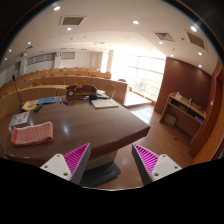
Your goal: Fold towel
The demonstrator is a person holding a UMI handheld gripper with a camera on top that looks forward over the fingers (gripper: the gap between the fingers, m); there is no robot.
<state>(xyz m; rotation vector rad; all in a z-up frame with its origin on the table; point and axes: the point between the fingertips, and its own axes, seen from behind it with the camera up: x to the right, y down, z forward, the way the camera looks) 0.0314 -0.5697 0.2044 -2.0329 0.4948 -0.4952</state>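
Note:
A pink towel [32,133] lies folded or bunched on the dark wooden table [85,122], near its left end, far beyond and left of my fingers. My gripper [111,160] is open and empty, held high above the floor. Its two magenta pads [76,158] stand wide apart, with the table's near edge and base showing between them.
A blue-and-white item [20,118] lies behind the towel. A dark bag [80,92] and papers [104,101] sit at the table's far end. A wooden cabinet [186,108] stands at the right. Bright windows [145,72] are beyond. Wooden floor [165,145] lies right of the table.

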